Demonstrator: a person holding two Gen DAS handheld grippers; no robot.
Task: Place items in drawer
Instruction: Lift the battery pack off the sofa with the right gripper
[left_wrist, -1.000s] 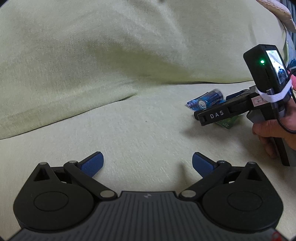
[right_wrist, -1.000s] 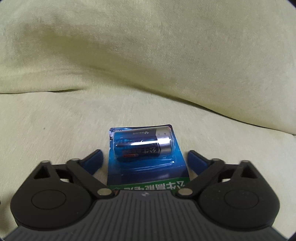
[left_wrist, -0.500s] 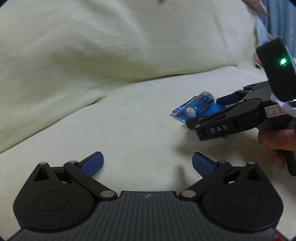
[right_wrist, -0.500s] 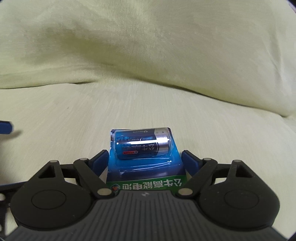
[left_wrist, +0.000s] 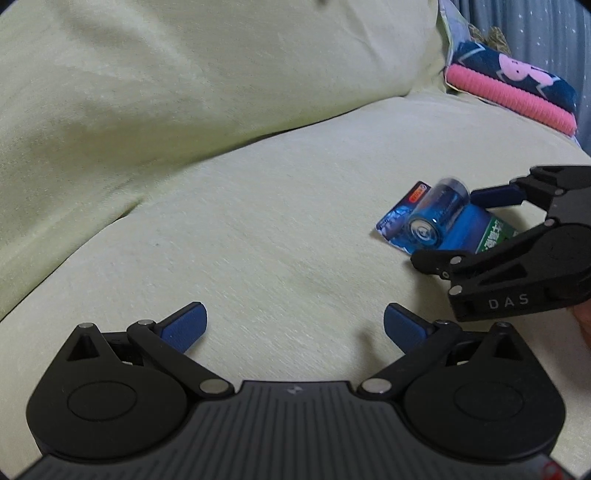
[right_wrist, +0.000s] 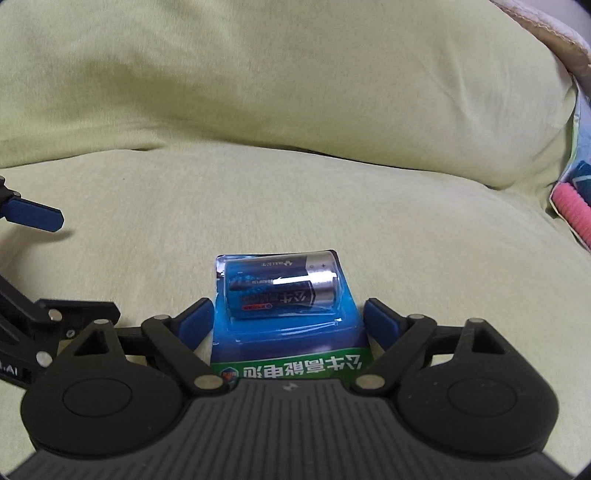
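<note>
One battery blister pack (right_wrist: 286, 314) lying flat on the yellow-green sofa cushion (left_wrist: 258, 240), toward its right side, near the pink-and-navy bundle (left_wrist: 517, 88) at the cushion's right edge. No drawer anywhere in either view, so clearly not stowed. Right gripper (right_wrist: 286, 321) straddling the pack's lower half, blue pads either side, jaws apart and not quite pinching (close, though). Left gripper (left_wrist: 295, 325) hovering over bare cushion, fingers wide apart, nothing between them. Readable stuff: "DAS" on the right gripper's body, upside-down Chinese on the pack's green strip, looks like 公牛高能电池. Smaller battery print too blurry.
</note>
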